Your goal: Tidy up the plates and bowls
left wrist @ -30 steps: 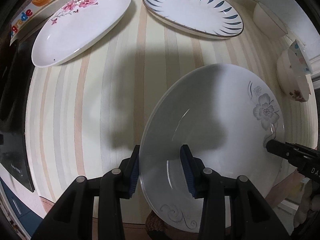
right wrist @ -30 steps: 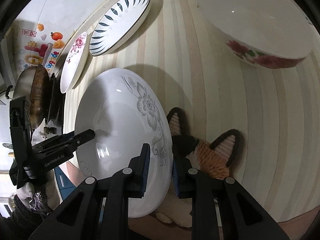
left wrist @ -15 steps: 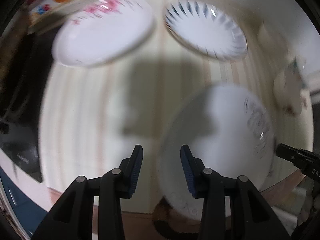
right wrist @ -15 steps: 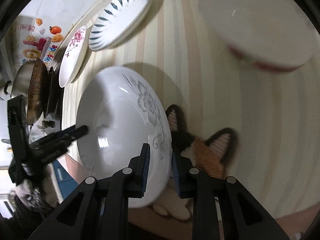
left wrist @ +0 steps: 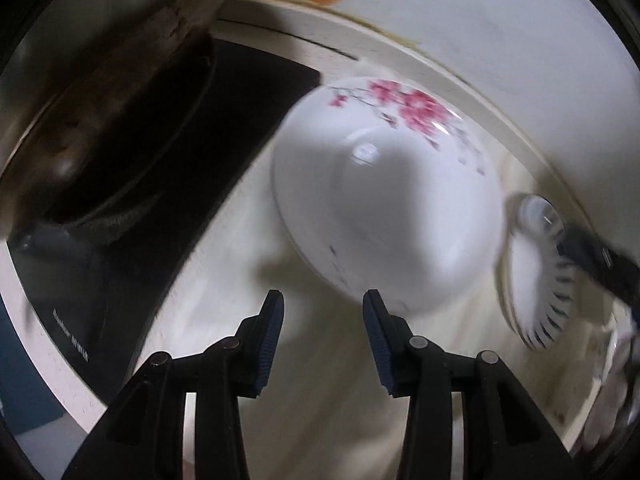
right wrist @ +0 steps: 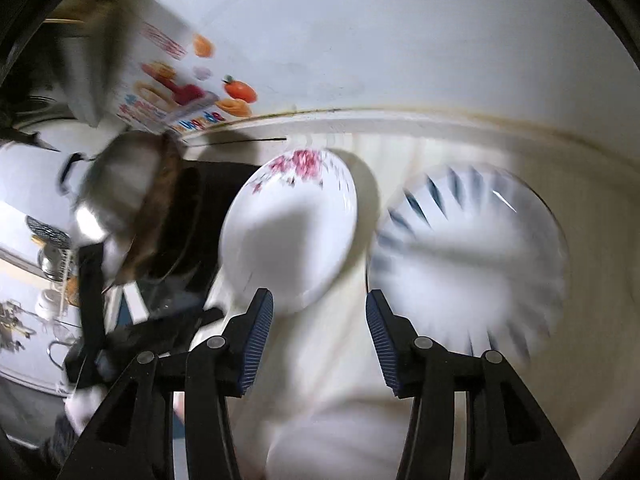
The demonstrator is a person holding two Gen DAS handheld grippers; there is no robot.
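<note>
A white plate with pink blossoms (left wrist: 384,208) lies on the striped counter just ahead of my left gripper (left wrist: 323,316), which is open and empty. A white plate with blue leaf marks (left wrist: 536,280) lies to its right. In the right wrist view the pink-blossom plate (right wrist: 288,232) is ahead left and the blue-leaf plate (right wrist: 468,256) ahead right of my right gripper (right wrist: 319,316), which is open and empty. Both views are blurred by motion.
A black cooktop (left wrist: 192,184) with a dark wok (left wrist: 104,112) lies left of the plates; the wok also shows in the right wrist view (right wrist: 132,200). A white wall with fruit stickers (right wrist: 224,96) stands behind the counter. The other gripper (left wrist: 596,260) shows at the right edge.
Both grippers have swung left and forward toward the two far plates. The right gripper has let go of the grey-flower plate and opened; that plate has left both views.
</note>
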